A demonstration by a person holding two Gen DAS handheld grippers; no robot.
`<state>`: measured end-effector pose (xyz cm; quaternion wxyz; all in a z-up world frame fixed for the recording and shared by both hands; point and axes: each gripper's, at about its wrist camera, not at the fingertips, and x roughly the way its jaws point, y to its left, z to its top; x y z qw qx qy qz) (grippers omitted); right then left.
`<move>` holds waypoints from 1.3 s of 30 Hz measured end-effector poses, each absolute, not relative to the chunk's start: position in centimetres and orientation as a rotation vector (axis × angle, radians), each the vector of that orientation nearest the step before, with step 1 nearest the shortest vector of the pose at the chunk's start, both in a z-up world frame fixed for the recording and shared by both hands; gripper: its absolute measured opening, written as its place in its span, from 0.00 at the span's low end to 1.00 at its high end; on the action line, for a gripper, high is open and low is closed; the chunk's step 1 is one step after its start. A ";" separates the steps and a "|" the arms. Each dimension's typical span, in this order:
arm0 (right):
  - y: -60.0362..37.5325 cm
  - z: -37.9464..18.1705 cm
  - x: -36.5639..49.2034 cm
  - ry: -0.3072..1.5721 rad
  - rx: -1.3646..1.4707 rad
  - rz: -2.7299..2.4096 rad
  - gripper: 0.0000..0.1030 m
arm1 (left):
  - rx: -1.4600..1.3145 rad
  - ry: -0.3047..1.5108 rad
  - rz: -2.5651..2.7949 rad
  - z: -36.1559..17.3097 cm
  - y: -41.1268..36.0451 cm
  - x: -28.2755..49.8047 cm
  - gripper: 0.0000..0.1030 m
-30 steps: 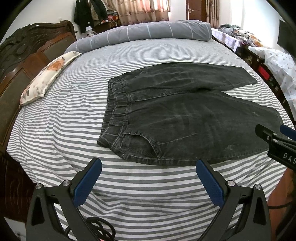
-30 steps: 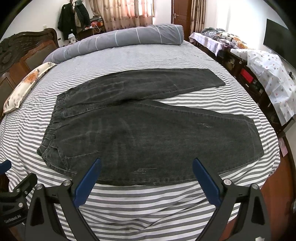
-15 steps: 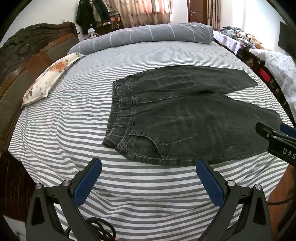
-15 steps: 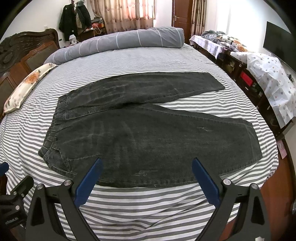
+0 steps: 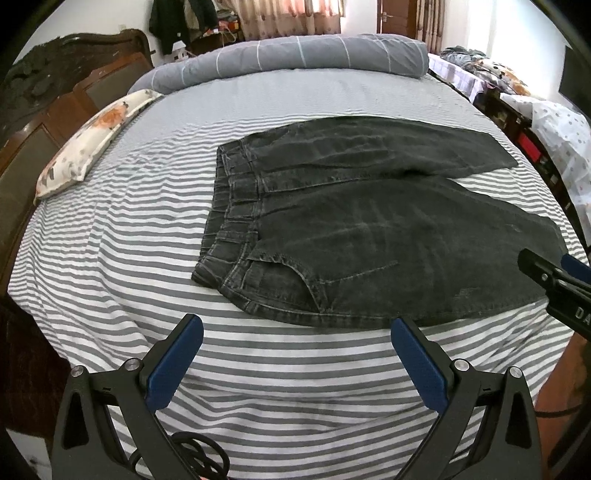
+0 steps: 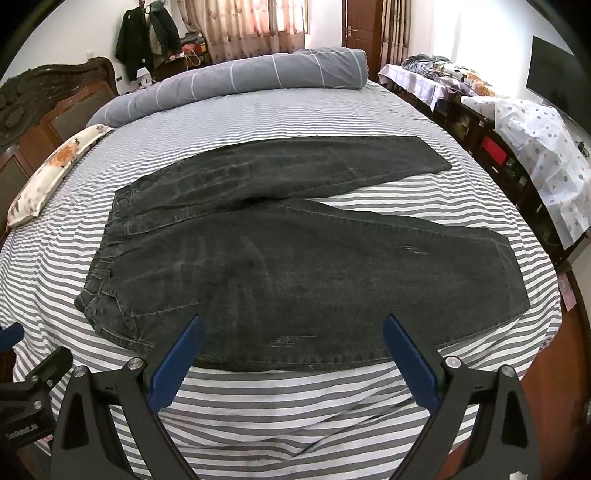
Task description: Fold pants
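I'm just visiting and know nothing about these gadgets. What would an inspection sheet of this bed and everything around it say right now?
Surface: bed with striped sheet, mostly smooth, light wrinkles.
Job's things: dark pants spread flat, legs splayed apart, waistband toward the headboard side; not yet folded.
Clutter: floral pillow and rolled grey duvet at the bed's edges, apart from the pants.
Grippers: left gripper and right gripper both open, holding nothing, near the pants' closest edge.
Cables: black cable looped below the left gripper.
Surroundings: wooden headboard, curtains, hanging coats, door, covered furniture.
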<state>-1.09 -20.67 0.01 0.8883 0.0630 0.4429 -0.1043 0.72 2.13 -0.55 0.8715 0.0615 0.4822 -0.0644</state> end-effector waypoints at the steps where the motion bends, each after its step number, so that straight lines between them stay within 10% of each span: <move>1: -20.8 -0.1 -1.1 0.914 0.136 -0.217 0.93 | 0.121 1.014 -0.137 -0.8 2.3 1.1 0.98; 8: -21.2 -1.2 0.1 0.873 0.137 -0.222 0.93 | 0.100 1.046 -0.122 -2.8 3.3 4.6 0.96; 16: -21.5 -2.0 4.1 0.891 0.121 -0.195 0.93 | 0.053 1.066 -0.127 -4.4 6.2 11.7 0.59; 39: -19.4 -6.6 21.9 0.900 0.047 -0.093 0.93 | -0.267 1.103 -0.219 -11.2 14.2 31.5 0.21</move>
